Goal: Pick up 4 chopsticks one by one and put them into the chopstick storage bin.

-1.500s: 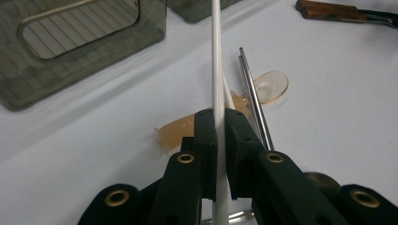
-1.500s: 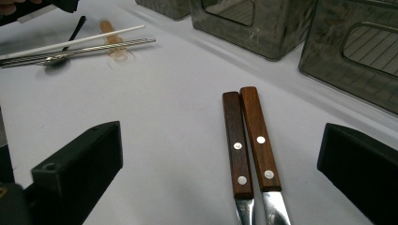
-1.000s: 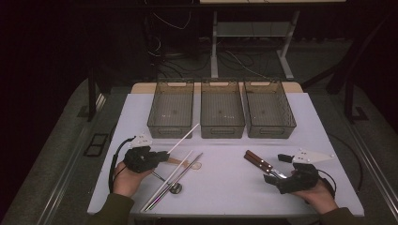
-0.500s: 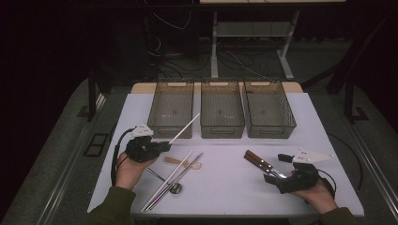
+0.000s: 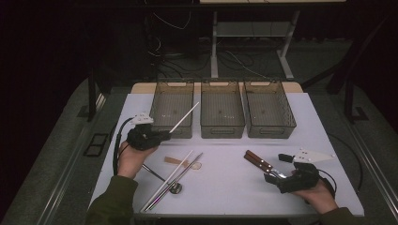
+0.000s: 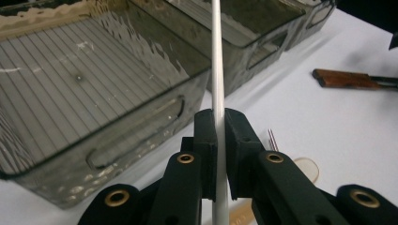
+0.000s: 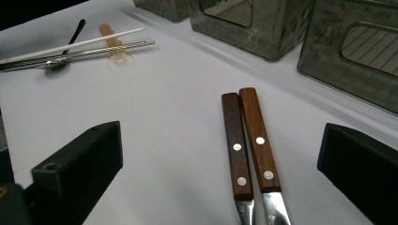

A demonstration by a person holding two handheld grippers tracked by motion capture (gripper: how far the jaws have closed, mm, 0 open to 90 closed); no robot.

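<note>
1 white chopstick clamped in left claw; right claw apart; 3 bins.

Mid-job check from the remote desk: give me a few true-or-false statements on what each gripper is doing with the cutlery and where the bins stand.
1. The left gripper is shut on the white chopstick. True.
2. The chopstick points toward the left bin. True.
3. The right gripper clamps both wooden-handled knives. False: its jaws stand wide open, with the knives lying on the table between them.
4. Four bins stand in the row. False: three, the left bin, the middle bin and the right bin.
5. The silver chopstick lies inside a bin. False: it lies on the table.
</note>
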